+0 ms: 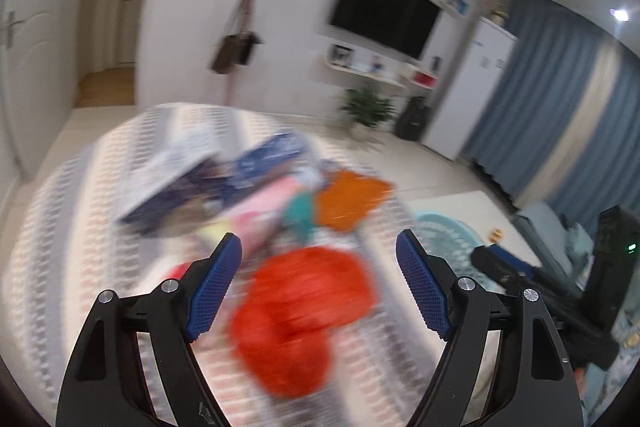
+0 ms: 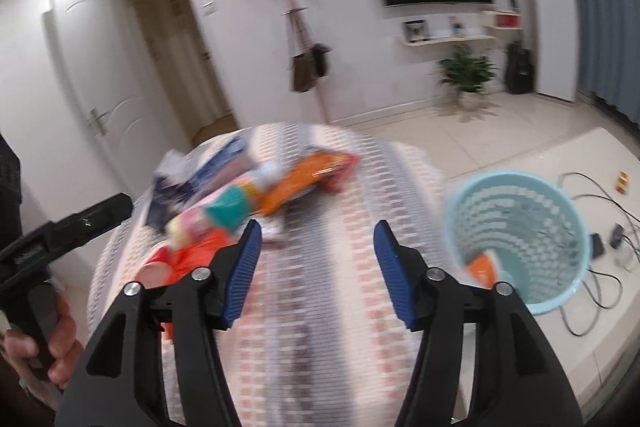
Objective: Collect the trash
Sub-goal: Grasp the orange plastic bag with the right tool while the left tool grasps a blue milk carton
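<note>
Trash is lying in a blurred heap on a round table (image 2: 320, 327) covered with a patterned cloth of grey and pink stripes. In the left wrist view a crumpled red wrapper (image 1: 300, 311) is sitting nearest, below and between the blue pads of the left gripper (image 1: 319, 287), whose jaws are standing wide apart with nothing pressed between them. Farther off an orange wrapper (image 1: 348, 203) is lying to the right of a teal piece (image 1: 300, 211), and dark blue and white packets (image 1: 208, 179) are piled at the far left of the heap.

In the right wrist view the right gripper (image 2: 318, 275) is hanging over bare cloth, released, its jaws parted and gripping nothing. An orange packet (image 2: 304, 179) is stretching across the far side of the table, with the teal piece (image 2: 228, 207) and the red wrapper (image 2: 192, 259) to its left. A light blue mesh basket (image 2: 520, 219) is standing just beyond the table's right edge, with one orange scrap (image 2: 482, 269) resting at its bottom. At the left edge a hand (image 2: 56, 343) is gripping the black handle of the other tool. Black cables (image 2: 600, 267) are trailing over a white surface to the right of the basket.
</note>
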Action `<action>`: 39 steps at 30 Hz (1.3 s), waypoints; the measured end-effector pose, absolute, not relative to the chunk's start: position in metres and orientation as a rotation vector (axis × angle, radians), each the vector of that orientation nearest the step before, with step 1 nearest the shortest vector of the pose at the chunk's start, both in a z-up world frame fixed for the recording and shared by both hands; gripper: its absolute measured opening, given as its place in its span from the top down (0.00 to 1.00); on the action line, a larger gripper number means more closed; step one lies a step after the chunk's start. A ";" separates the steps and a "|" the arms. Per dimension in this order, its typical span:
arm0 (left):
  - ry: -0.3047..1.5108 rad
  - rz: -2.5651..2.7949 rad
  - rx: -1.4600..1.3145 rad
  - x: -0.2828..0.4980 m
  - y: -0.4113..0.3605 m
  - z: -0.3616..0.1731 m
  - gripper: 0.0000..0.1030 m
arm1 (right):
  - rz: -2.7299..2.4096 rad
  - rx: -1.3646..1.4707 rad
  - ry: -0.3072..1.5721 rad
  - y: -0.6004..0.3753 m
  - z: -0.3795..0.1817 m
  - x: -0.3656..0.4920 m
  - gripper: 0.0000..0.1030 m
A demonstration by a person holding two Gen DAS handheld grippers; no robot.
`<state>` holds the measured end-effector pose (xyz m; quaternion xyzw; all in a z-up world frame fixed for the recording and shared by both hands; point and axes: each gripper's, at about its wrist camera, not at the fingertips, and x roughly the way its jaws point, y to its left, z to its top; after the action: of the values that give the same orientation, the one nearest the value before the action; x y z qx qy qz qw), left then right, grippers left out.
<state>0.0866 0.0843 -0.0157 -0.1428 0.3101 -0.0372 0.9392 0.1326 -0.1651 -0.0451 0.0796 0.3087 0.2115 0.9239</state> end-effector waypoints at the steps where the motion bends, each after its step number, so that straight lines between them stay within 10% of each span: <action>1: 0.636 -0.060 -0.293 0.084 0.091 -0.018 0.24 | 0.456 0.155 0.640 -0.154 -0.045 0.132 0.41; 23: 0.770 0.062 -0.365 0.063 0.164 -0.083 0.24 | 0.605 0.060 0.904 -0.026 -0.122 0.142 0.29; 29: 0.787 0.040 -0.375 0.068 0.156 -0.086 0.20 | 0.665 0.062 0.922 -0.024 -0.126 0.143 0.67; 39: 0.750 0.050 -0.349 0.083 0.160 -0.066 0.20 | 0.579 0.056 0.844 -0.066 -0.104 0.141 0.71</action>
<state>0.0827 0.1599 -0.0659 -0.1697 0.3642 0.0243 0.9154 0.1414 -0.0663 -0.1039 0.0270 0.4037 0.2769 0.8716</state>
